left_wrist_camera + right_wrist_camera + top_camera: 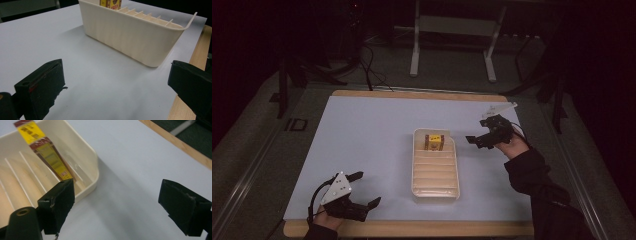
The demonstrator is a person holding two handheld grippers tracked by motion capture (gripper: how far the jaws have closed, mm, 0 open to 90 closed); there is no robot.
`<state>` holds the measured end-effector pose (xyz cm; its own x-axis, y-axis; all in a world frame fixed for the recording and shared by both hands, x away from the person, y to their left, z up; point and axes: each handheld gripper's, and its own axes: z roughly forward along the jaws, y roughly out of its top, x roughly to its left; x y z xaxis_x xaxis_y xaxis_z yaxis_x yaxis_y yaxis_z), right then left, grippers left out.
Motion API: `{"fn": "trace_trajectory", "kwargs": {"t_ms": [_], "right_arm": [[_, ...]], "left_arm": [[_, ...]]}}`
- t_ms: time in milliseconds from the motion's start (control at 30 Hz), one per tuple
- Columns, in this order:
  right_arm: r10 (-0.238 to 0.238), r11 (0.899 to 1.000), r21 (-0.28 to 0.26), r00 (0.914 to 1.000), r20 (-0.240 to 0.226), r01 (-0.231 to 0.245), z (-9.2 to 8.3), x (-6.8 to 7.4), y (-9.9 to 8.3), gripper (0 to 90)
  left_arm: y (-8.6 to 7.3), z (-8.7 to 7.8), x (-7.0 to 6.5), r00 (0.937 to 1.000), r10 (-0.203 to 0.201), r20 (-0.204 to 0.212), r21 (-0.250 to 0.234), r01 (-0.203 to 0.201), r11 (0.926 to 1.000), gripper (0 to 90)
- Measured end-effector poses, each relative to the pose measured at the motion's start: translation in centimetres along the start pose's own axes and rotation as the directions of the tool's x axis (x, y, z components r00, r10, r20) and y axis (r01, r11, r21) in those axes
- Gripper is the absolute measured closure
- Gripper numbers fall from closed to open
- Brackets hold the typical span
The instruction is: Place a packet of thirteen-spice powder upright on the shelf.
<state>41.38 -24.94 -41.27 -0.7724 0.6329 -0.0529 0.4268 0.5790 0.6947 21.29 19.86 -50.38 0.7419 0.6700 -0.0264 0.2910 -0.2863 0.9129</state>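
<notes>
A cream slotted rack (435,177) lies in the middle of the pale mat. A small yellow and brown box (434,142) stands in its far slot, leaning a little (47,152). My left gripper (364,189) rests near the mat's front left, open and holding nothing, its jaws pointing at the rack's side wall (130,37). To the right of the rack's far end my right gripper (477,136) hovers, open and empty, with the rack's rounded corner (92,167) just beyond its left jaw.
The pale mat (362,135) covers a wooden table whose edge (412,229) shows at the front. A white metal stand (452,30) and cables sit on the dark floor behind the table.
</notes>
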Motion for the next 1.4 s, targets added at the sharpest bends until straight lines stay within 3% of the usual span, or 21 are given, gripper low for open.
{"fn": "trace_trajectory", "kwargs": {"t_ms": [200, 267, 400, 667, 867, 967, 1200, 1400], "right_arm": [[0.069, 0.996, -0.05, 0.9966, 0.044, -0.067, -0.5, 0.0, -2.0, 13.7], [0.093, 0.993, -0.08, 0.9921, 0.084, -0.087, -0.8, 0.0, -2.5, 13.8], [0.156, 0.982, -0.118, 0.9833, 0.093, -0.145, -1.6, -0.1, -3.7, 13.7], [0.181, 0.979, -0.124, 0.9733, 0.141, -0.164, -2.2, 0.5, -6.2, 13.3], [0.25, 0.961, -0.166, 0.9477, 0.198, -0.219, -2.7, 1.4, -8.1, 13.5], [0.262, 0.959, -0.169, 0.9412, 0.213, -0.229, -3.1, 1.8, -8.7, 13.5], [0.274, 0.956, -0.17, 0.9383, 0.211, -0.241, -3.6, 2.7, -10.1, 13.5], [0.287, 0.951, -0.185, 0.9311, 0.225, -0.248, -4.2, 3.5, -11.1, 13.5]], "left_arm": [[0.0, 0.0, 0.0, 1.0, -0.002, 0.002, -0.002, 0.002, 1.0, 0.9], [0.0, 0.1, 0.0, 1.0, -0.002, 0.004, -0.002, 0.002, 1.0, 1.0], [0.0, 0.0, 0.0, 1.0, -0.002, 0.003, -0.003, 0.002, 1.0, 1.0], [0.1, 0.1, 0.0, 1.0, -0.001, 0.004, -0.003, 0.001, 1.0, 1.0], [0.1, 0.1, -0.1, 1.0, 0.003, 0.004, 0.001, -0.003, 1.0, 1.0], [0.1, 0.1, -0.1, 1.0, 0.003, 0.003, 0.002, -0.003, 1.0, 1.0], [0.1, 0.1, -0.1, 1.0, 0.005, 0.004, 0.002, -0.005, 1.0, 1.0], [0.1, 0.1, -0.1, 1.0, 0.006, 0.004, 0.003, -0.006, 1.0, 0.9]]}}
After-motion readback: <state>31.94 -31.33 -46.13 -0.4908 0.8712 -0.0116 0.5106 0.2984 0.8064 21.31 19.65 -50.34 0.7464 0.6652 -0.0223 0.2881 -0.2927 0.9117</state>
